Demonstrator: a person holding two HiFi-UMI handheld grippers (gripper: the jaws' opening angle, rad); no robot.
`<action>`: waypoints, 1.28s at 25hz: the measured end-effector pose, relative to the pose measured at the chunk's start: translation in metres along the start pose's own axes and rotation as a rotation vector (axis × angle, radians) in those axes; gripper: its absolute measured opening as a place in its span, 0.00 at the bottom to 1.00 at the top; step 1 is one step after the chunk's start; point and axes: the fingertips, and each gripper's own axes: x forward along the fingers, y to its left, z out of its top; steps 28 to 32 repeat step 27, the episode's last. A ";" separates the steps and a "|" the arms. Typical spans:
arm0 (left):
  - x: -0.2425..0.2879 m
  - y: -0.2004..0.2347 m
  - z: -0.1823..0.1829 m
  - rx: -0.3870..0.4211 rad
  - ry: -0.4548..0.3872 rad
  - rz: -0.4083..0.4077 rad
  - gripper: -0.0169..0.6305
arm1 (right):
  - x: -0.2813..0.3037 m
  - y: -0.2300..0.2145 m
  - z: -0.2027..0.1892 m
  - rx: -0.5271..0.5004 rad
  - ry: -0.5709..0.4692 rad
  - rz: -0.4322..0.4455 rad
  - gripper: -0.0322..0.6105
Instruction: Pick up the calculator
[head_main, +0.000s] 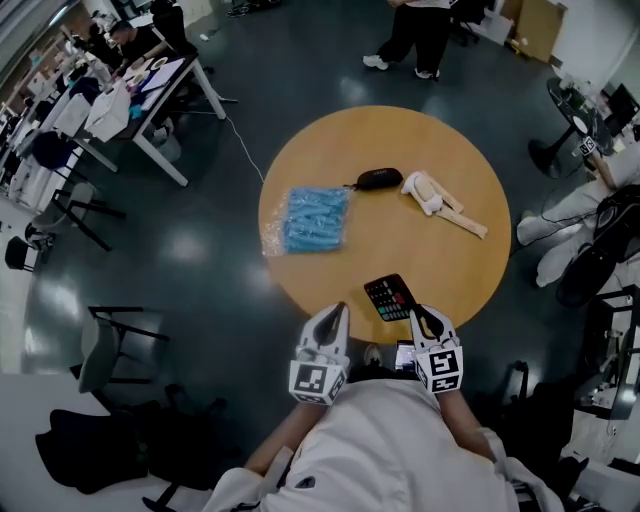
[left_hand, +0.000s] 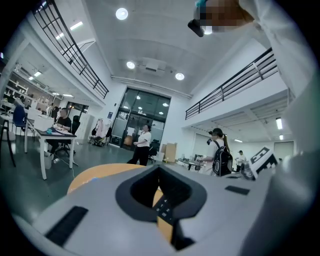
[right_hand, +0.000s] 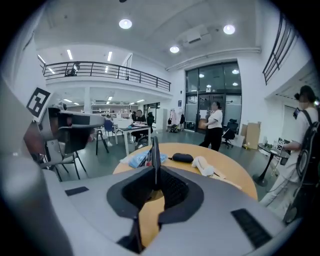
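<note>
The black calculator (head_main: 388, 297) hangs over the near edge of the round wooden table (head_main: 400, 245), tilted, with my right gripper (head_main: 418, 312) shut on its near right corner. In the right gripper view the calculator (right_hand: 154, 155) stands edge-on as a thin dark slab pinched between the jaws of my right gripper (right_hand: 155, 176). My left gripper (head_main: 340, 310) is just left of it, fingers together and holding nothing. A strip of the calculator's keys (left_hand: 163, 208) shows through the hollow of my left gripper (left_hand: 160, 171).
On the table lie a blue plastic packet (head_main: 315, 219), a black pouch (head_main: 379, 178) and a cream cloth toy (head_main: 440, 200). A chair (head_main: 108, 345) stands to the left. A person (head_main: 415, 35) stands beyond the table; desks with seated people (head_main: 130, 60) are far left.
</note>
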 end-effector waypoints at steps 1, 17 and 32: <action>0.001 -0.002 0.001 0.005 -0.002 -0.006 0.04 | -0.002 0.000 0.004 0.001 -0.014 -0.005 0.12; 0.012 -0.017 0.002 0.011 -0.007 -0.035 0.04 | -0.006 -0.016 0.015 0.003 -0.052 -0.024 0.12; 0.010 -0.017 0.003 0.007 -0.008 -0.025 0.04 | -0.006 -0.013 0.021 -0.003 -0.060 -0.007 0.12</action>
